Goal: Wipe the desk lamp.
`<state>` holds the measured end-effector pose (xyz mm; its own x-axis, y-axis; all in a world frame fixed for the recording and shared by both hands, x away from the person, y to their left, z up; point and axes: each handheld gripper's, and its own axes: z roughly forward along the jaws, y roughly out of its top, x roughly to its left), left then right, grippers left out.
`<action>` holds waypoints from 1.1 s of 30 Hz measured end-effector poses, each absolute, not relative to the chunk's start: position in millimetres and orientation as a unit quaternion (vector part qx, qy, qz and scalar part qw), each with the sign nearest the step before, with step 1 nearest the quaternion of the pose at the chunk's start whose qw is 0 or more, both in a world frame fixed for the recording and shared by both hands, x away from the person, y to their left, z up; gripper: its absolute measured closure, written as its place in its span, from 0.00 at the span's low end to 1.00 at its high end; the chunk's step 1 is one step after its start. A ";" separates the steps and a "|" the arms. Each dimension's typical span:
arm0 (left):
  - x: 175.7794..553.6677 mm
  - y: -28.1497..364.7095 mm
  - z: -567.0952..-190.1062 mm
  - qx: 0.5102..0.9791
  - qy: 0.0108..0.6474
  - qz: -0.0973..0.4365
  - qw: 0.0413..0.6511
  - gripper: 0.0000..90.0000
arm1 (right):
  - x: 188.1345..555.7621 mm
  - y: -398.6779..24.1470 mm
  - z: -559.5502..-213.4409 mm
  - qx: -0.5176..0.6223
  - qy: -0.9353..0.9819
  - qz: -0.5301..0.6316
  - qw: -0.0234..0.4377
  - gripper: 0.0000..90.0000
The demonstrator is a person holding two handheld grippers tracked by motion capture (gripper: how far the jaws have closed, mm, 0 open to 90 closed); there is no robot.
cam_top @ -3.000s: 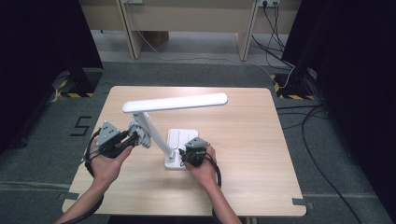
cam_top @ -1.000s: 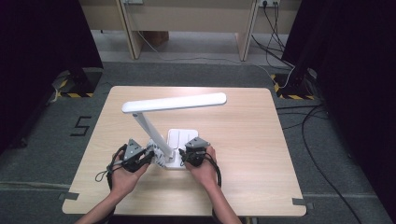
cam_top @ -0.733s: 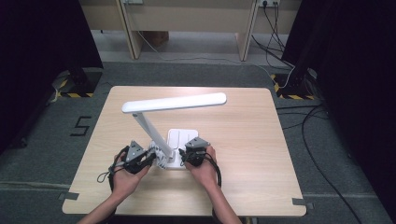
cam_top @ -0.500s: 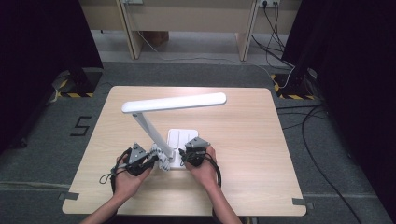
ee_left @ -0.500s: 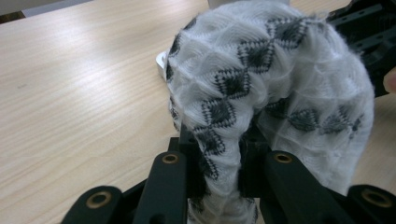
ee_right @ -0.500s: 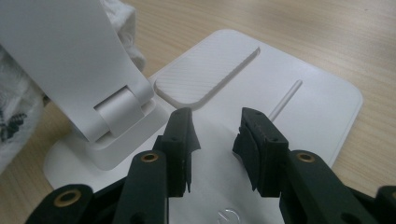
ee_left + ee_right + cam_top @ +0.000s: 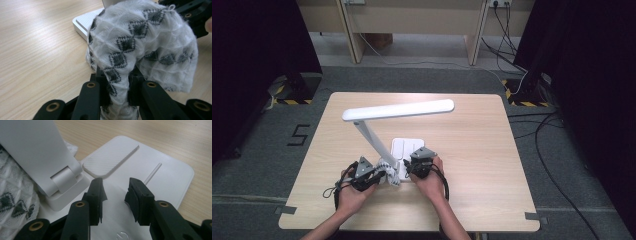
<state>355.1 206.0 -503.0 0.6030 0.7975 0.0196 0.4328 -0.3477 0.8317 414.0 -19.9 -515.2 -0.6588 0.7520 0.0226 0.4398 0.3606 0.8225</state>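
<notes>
**Cloth at the lamp's foot**

My left gripper [image 7: 117,100] has its jaws clenched on the white patterned cloth [image 7: 145,45], bunched against the lamp base [image 7: 404,150] on the tabletop [image 7: 492,150]. My right gripper [image 7: 115,195] hovers over the base, jaws parted, grasping nothing.

left gripper [image 7: 117,97]: clamped on cloth [image 7: 145,42] | cloth bunched against lamp base [image 7: 86,22] | table [image 7: 37,50]

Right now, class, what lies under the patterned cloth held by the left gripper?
The cloth drapes over a corner of the white lamp base and bare wooden table. How much of the base it covers is hidden.
</notes>
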 end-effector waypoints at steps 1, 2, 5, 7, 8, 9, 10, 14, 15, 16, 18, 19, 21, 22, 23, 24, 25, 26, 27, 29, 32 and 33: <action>354.3 206.4 -502.5 0.792 0.388 0.217 0.419 0.84 | 414.0 -20.1 -515.1 0.371 0.804 0.427 0.181 0.71; 353.4 207.0 -501.8 0.793 0.386 0.215 0.419 0.84 | 414.3 -20.1 -515.1 0.373 0.804 0.427 0.180 0.71; 351.5 206.1 -500.2 0.798 0.381 0.210 0.417 0.84 | 414.9 -19.8 -515.1 0.378 0.801 0.428 0.181 0.68; 351.7 205.3 -498.2 0.801 0.376 0.210 0.416 0.84 | 414.7 -19.6 -515.1 0.378 0.801 0.427 0.182 0.67; 352.0 206.4 -496.2 0.800 0.377 0.210 0.416 0.84 | 415.7 -20.2 -515.3 0.380 0.799 0.429 0.181 0.64; 352.0 206.4 -496.2 0.800 0.377 0.210 0.416 0.84 | 415.7 -20.2 -515.3 0.380 0.799 0.429 0.181 0.64; 350.3 208.5 -493.7 0.797 0.379 0.212 0.421 0.84 | 415.9 -20.6 -514.5 0.383 0.800 0.425 0.180 0.60; 346.8 211.9 -491.1 0.795 0.381 0.209 0.424 0.83 | 417.5 -21.7 -512.6 0.390 0.801 0.420 0.171 0.53; 345.3 212.9 -490.4 0.794 0.381 0.208 0.425 0.83 | 419.2 -24.6 -510.4 0.394 0.802 0.418 0.161 0.49; 342.7 214.7 -488.9 0.795 0.381 0.206 0.426 0.83 | 419.3 -26.9 -508.5 0.397 0.801 0.418 0.162 0.48; 341.0 214.6 -488.0 0.794 0.381 0.205 0.427 0.83 | 418.8 -31.6 -502.8 0.400 0.796 0.423 0.163 0.47; 338.9 215.8 -485.2 0.797 0.375 0.208 0.426 0.83 | 418.1 -33.2 -499.5 0.400 0.795 0.427 0.162 0.47; 336.8 216.3 -482.5 0.798 0.373 0.207 0.426 0.83 | 415.4 -34.6 -492.5 0.397 0.793 0.433 0.160 0.47; 336.8 216.3 -482.5 0.798 0.373 0.207 0.426 0.83 | 413.7 -34.8 -488.8 0.393 0.796 0.433 0.158 0.47; 335.8 216.5 -481.1 0.798 0.371 0.207 0.427 0.83 | 413.7 -34.8 -488.8 0.393 0.796 0.433 0.158 0.47; 334.6 216.6 -479.7 0.799 0.370 0.207 0.427 0.84 | 410.0 -34.2 -482.5 0.383 0.800 0.433 0.158 0.47; 333.6 216.7 -478.5 0.799 0.367 0.207 0.428 0.84 | 410.0 -34.2 -482.5 0.383 0.800 0.433 0.158 0.47; 332.2 216.9 -477.3 0.799 0.367 0.207 0.429 0.84 | 405.8 -33.3 -476.5 0.374 0.805 0.432 0.158 0.48; 329.6 217.0 -475.0 0.798 0.367 0.207 0.430 0.84 | 403.5 -33.1 -473.3 0.371 0.807 0.430 0.157 0.48; 328.5 216.8 -473.9 0.799 0.364 0.208 0.431 0.84 | 400.1 -32.7 -467.4 0.366 0.809 0.434 0.153 0.49; 325.2 215.9 -472.3 0.802 0.360 0.210 0.429 0.84 | 393.9 -31.7 -459.0 0.361 0.806 0.446 0.145 0.50; 324.5 215.3 -472.7 0.802 0.358 0.211 0.428 0.84 | 391.4 -31.2 -456.2 0.359 0.805 0.450 0.143 0.51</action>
